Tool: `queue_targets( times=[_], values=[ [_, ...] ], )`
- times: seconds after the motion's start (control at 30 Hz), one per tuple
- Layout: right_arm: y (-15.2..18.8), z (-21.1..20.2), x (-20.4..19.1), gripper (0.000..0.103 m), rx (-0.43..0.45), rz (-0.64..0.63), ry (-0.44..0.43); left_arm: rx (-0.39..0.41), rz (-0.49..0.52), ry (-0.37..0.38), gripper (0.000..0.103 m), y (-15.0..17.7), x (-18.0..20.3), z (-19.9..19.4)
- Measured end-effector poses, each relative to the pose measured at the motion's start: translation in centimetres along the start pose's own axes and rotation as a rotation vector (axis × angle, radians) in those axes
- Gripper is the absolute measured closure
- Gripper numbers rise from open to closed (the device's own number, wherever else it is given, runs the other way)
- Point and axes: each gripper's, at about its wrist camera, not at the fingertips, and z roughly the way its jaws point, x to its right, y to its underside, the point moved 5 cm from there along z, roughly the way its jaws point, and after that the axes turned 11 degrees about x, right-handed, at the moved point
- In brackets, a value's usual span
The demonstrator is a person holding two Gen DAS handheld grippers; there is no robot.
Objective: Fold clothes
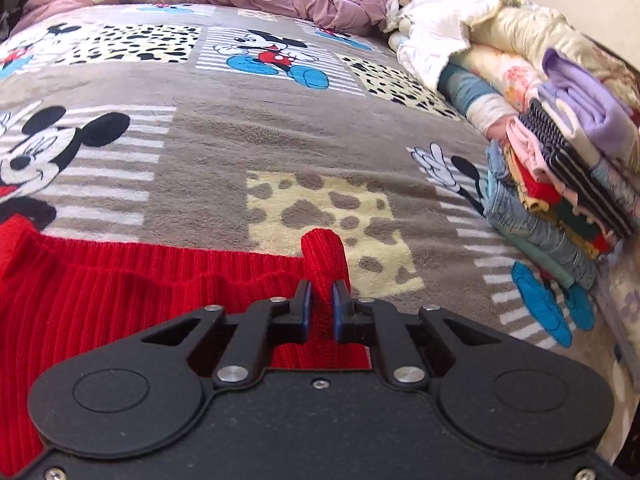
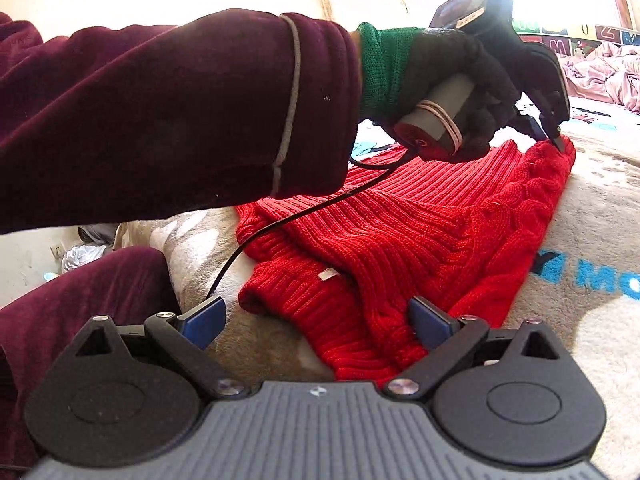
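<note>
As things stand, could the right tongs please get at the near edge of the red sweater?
Probably yes. The right tongs are open with the red sweater lying just ahead between the fingers, nothing over it there. The left tongs pinch its far corner, well clear.

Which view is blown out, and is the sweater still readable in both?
Right wrist view: background wall washed out by glare, red sweater ribbing crisp. Left wrist view: evenly lit, sweater sharp at the left gripper; folded clothes stack smeared at the fisheye edge.

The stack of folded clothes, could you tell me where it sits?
In the left wrist view, the stack of folded clothes sits at the right, on the Mickey Mouse blanket.
</note>
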Motion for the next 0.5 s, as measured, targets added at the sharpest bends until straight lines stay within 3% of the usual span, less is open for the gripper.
queue_targets(
  times=[0.23, 0.5],
  values=[
    [0.1, -0.4, 0.0, 0.005, 0.003, 0.005, -0.006, -0.002, -0.099, 0.001, 0.095, 0.8, -2.8, 0.6],
    [0.3, 0.4, -0.2, 0.001, -0.004, 0.002, -0.012, -0.016, 0.008, -0.046, 0.087, 1.5, -2.1, 1.8]
  ],
)
